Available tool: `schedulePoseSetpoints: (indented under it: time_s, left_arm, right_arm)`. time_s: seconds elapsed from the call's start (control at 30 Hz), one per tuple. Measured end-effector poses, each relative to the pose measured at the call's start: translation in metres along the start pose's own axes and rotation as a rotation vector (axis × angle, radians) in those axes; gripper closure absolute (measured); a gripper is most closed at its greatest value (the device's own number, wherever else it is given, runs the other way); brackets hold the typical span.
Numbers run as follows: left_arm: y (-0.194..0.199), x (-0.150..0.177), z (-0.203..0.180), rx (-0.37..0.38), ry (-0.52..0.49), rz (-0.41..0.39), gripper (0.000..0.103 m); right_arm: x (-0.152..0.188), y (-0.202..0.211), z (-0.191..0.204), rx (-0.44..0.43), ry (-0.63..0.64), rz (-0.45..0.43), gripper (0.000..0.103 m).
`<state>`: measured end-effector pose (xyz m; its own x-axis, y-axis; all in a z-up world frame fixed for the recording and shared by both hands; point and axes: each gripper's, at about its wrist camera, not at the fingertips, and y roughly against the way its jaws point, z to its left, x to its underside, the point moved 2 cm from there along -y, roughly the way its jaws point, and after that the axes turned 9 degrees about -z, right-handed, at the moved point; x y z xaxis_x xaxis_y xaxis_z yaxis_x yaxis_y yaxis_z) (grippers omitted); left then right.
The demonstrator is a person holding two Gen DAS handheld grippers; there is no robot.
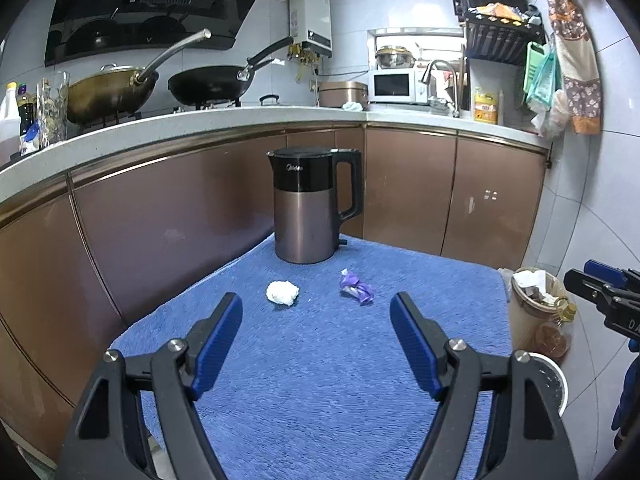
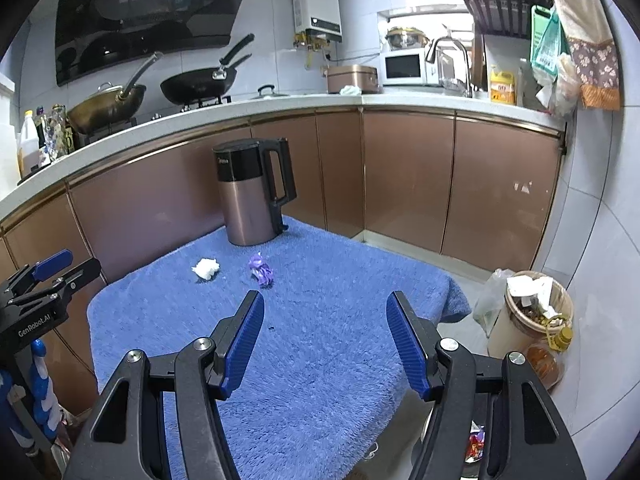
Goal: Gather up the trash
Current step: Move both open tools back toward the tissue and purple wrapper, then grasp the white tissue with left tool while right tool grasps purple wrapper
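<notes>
A crumpled white tissue (image 1: 282, 292) and a crumpled purple wrapper (image 1: 356, 287) lie on the blue towel (image 1: 320, 360), in front of the kettle. Both also show in the right wrist view: the tissue (image 2: 206, 269) and the wrapper (image 2: 261, 271). My left gripper (image 1: 316, 308) is open and empty, hovering over the towel just short of both scraps. My right gripper (image 2: 325, 308) is open and empty, over the towel's right part, further from the scraps. A brown trash bin (image 2: 532, 312) with paper in it stands on the floor at the right.
A brown and black electric kettle (image 1: 308, 204) stands at the towel's far edge. Brown cabinets and a white counter with woks and a microwave run behind. A bottle (image 2: 560, 340) and a jar (image 2: 542, 364) stand on the floor by the bin.
</notes>
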<state>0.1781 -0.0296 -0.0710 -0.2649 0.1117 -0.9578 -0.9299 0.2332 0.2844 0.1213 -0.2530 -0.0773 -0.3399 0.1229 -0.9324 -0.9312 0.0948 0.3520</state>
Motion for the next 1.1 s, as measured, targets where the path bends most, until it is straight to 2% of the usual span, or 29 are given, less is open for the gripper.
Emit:
schedulePoseSetpoints:
  time_s: [0.43, 0.67, 0.83, 1.1]
  left_arm:
    - [-0.053, 0.020, 0.011, -0.035, 0.003, 0.104, 0.028]
    - [-0.089, 0.039, 0.040, -0.078, 0.053, 0.174, 0.028]
    - [-0.126, 0.052, 0.066, -0.086, 0.091, 0.229, 0.028]
    - [-0.211, 0.063, 0.076, -0.010, 0.093, 0.324, 0.028]
  right_arm:
    - [0.014, -0.050, -0.002, -0.025, -0.002, 0.084, 0.040]
    - [0.018, -0.088, 0.002, -0.063, 0.022, 0.126, 0.040]
    - [0.020, -0.132, 0.012, -0.112, 0.043, 0.157, 0.040]
    - [0.026, -0.231, 0.043, -0.250, 0.032, 0.232, 0.040]
